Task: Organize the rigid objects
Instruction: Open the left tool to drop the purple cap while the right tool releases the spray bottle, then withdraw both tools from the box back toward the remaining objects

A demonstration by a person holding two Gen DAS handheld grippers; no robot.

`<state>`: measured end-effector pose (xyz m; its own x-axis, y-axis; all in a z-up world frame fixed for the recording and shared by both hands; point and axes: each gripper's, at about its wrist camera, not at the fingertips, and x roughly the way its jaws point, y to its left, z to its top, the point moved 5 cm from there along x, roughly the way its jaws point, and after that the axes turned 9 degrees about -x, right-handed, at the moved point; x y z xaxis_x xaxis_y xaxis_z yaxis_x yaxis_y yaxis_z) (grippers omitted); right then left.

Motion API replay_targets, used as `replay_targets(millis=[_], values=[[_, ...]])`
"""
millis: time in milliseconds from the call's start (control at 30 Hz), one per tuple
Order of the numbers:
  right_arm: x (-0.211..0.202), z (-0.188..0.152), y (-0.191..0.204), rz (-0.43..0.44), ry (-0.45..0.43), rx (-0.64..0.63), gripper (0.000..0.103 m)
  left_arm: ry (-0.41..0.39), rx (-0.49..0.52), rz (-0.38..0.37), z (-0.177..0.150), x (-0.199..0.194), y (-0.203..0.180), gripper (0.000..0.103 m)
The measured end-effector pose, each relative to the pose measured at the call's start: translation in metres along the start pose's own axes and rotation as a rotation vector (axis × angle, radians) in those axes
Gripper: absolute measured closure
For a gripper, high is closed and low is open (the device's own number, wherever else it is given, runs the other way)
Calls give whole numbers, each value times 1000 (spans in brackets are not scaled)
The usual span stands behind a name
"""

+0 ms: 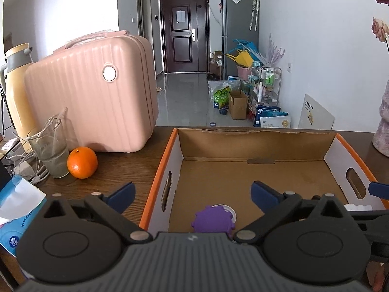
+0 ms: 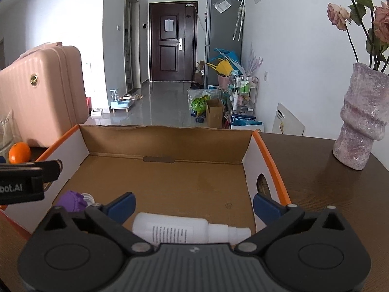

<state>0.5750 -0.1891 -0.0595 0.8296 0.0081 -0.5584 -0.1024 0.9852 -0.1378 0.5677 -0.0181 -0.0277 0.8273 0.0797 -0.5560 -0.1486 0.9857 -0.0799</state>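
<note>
On the desk [image 1: 121, 168], a cardboard box [image 2: 170, 143] holds two items. At left, a purple knobbed toy [image 1: 211, 221] sits below the left gripper [image 1: 193, 192], jaws apart and empty. At right, a white plastic bottle [image 2: 175, 228] lies on its side under the right gripper [image 2: 194, 205], jaws apart. The bottle is probably light and slick; grip its body.

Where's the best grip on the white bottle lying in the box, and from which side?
Grip the white bottle across its wide labelled body, not the narrow cap end. It lies on its side on the cardboard box floor, neck pointing right, so coming from above with the open right gripper spanning its width probably suits best.
</note>
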Motion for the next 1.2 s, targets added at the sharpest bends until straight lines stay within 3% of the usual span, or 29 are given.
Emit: replay_targets(millis=[500, 1200], values=[[-51, 3, -1, 14, -89, -16, 0, -89, -18, -18, 1, -48, 13, 0], [-141, -44, 3, 31, -198, -52, 0, -133, 15, -29, -46, -124, 34, 0]])
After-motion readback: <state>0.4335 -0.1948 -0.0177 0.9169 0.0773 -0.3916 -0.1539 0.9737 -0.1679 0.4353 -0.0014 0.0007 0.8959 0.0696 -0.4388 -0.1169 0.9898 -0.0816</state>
